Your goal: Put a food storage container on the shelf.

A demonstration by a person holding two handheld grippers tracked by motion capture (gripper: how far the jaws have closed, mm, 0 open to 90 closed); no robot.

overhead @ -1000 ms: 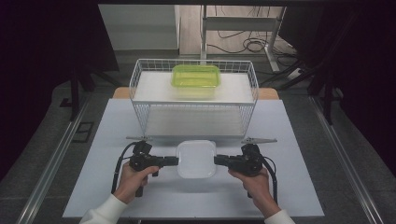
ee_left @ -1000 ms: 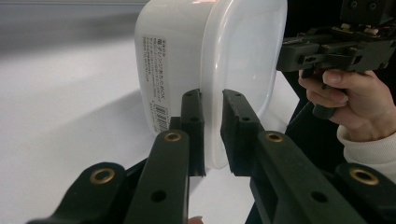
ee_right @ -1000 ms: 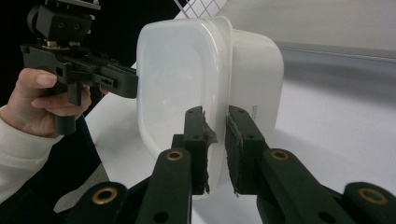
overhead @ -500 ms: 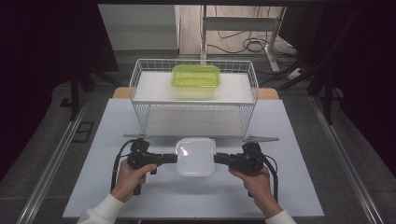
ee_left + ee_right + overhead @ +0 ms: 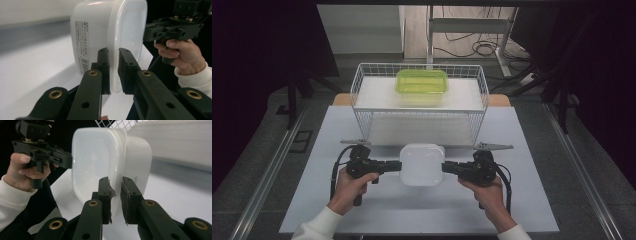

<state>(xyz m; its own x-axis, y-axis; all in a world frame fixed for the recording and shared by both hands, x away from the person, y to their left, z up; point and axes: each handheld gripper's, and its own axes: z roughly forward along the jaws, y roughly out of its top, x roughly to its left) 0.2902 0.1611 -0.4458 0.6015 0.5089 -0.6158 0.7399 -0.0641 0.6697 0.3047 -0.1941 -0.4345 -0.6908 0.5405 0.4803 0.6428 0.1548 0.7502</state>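
Note:
A white lidded plastic container (image 5: 422,164) is held between my two grippers over the near half of the white table (image 5: 532,200). My left gripper (image 5: 399,166) comes in from the left and is shut on the container's projecting rim. In the left gripper view, the left gripper (image 5: 113,51) pinches that rim, with the container (image 5: 100,25) and its label beyond. My right gripper (image 5: 443,168) is shut on the opposite rim. In the right gripper view, the right gripper (image 5: 115,180) clamps the edge of the container (image 5: 95,157).
A white wire basket (image 5: 361,87) stands at the table's far side. A lime-green lidded container (image 5: 422,81) sits inside it. Dark floor, rails and cables surround the table.
The container and both grippers sit a touch higher in the high view than a second ago. Both grips are unchanged.

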